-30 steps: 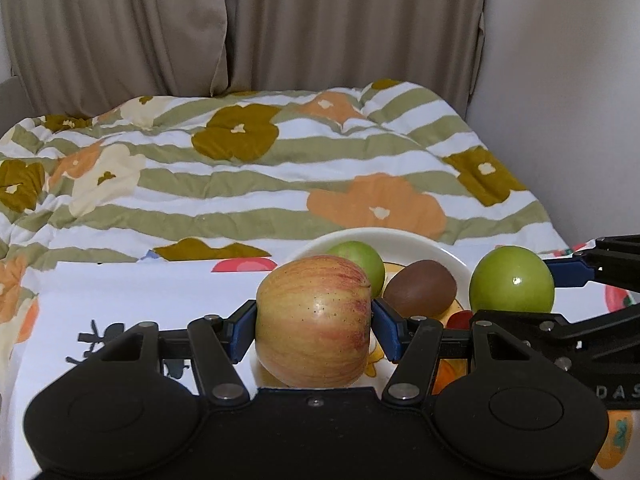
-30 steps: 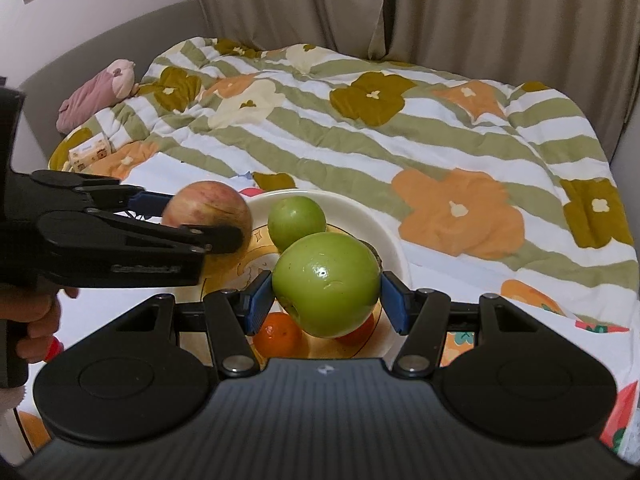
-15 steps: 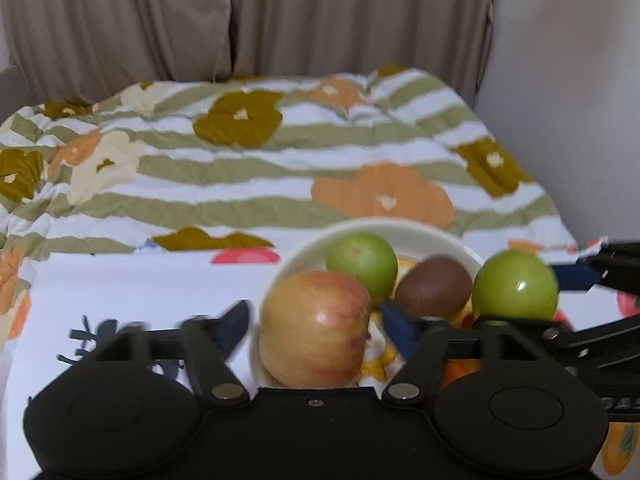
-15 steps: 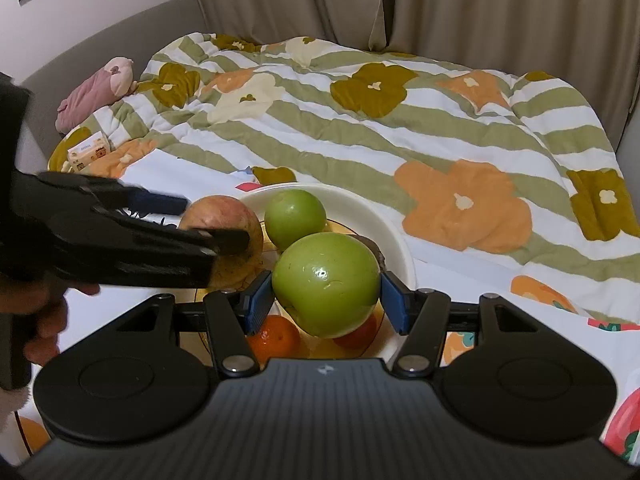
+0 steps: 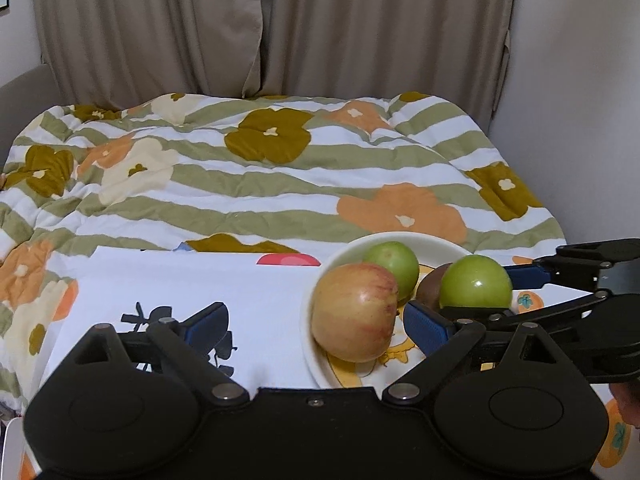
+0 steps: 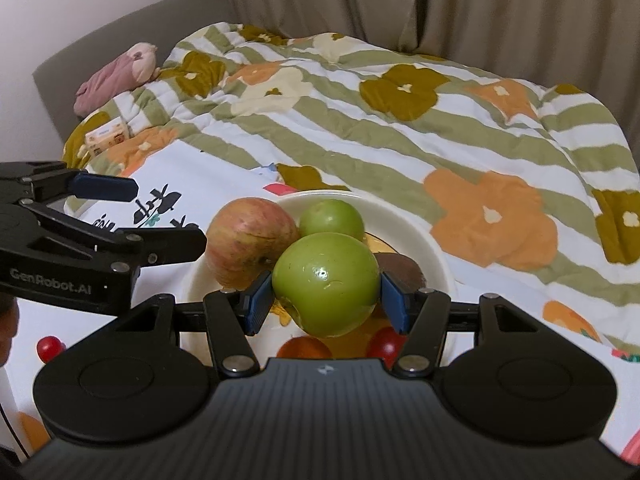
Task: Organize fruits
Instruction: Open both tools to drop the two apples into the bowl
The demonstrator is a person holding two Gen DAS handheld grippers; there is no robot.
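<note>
- Over the bowl point(image 6: 438, 256): right claw point(image 6: 326, 296) clenched on green apple point(image 6: 326, 280), poised for lowering.
- Left claw point(image 5: 316, 324) released; red apple point(image 5: 356, 312) rests inside the rim.

The room light is soft, warm and a bit dim; the shadows are faint; a small bright spot shines on top of the big green apple point(image 6: 326, 278), so the light comes from above. Both pictures are sharp, with no blur; they bend round at the edges, and the corners go dark; the curtains point(image 5: 272, 28) look curved.
</note>
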